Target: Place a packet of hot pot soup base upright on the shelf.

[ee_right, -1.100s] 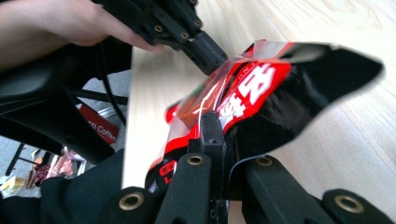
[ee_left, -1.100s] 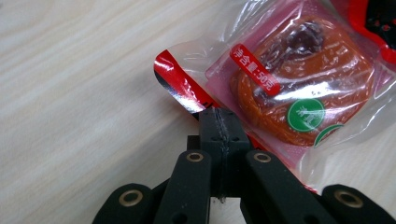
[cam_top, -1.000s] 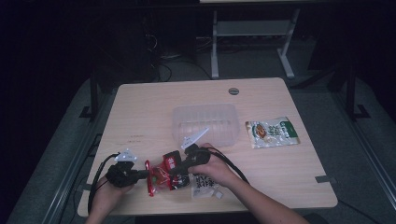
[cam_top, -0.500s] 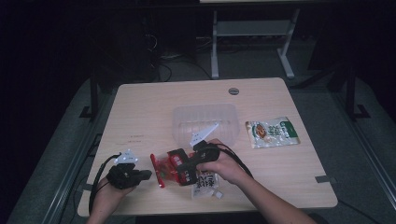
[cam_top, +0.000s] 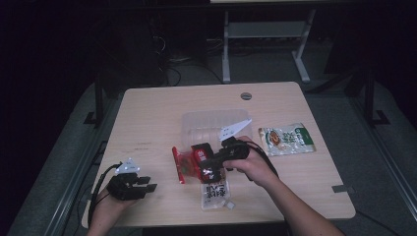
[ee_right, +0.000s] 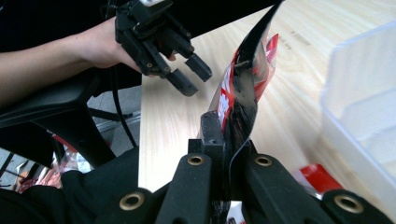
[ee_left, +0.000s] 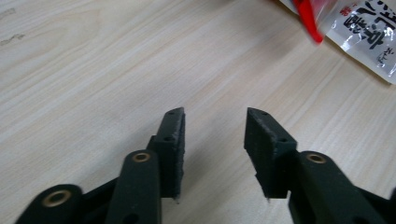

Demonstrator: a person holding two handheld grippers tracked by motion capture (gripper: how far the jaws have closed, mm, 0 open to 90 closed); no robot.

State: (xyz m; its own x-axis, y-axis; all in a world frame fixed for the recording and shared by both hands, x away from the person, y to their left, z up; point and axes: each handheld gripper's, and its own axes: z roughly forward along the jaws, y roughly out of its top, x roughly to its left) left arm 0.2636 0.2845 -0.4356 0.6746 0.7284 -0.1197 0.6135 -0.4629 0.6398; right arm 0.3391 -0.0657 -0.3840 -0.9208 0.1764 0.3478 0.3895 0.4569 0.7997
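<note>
The red snack packet [cam_top: 189, 162] hangs over the front half of the table [cam_top: 147, 113], just short of the clear plastic container [cam_top: 211, 125] that sits mid-table. It is clamped edge-on in the right gripper [cam_top: 204, 160], whose jaws are clenched on the foil; in the right gripper view the packet [ee_right: 243, 88] stands up from between the jaws like a sail, probably so it can be carried across and dropped into the container [ee_right: 364, 102] beside it. Under it, near the front edge, lies a white sachet [cam_top: 215, 192] with dark print, likely next in line. The left gripper [cam_top: 147, 184] rests at the front left corner, well apart from the packet; its jaws have just been opening and stand released with only bare table [ee_left: 93, 70] between them. A green-and-white packet [cam_top: 287, 139] lies toward the right edge, its print too small to read
</note>
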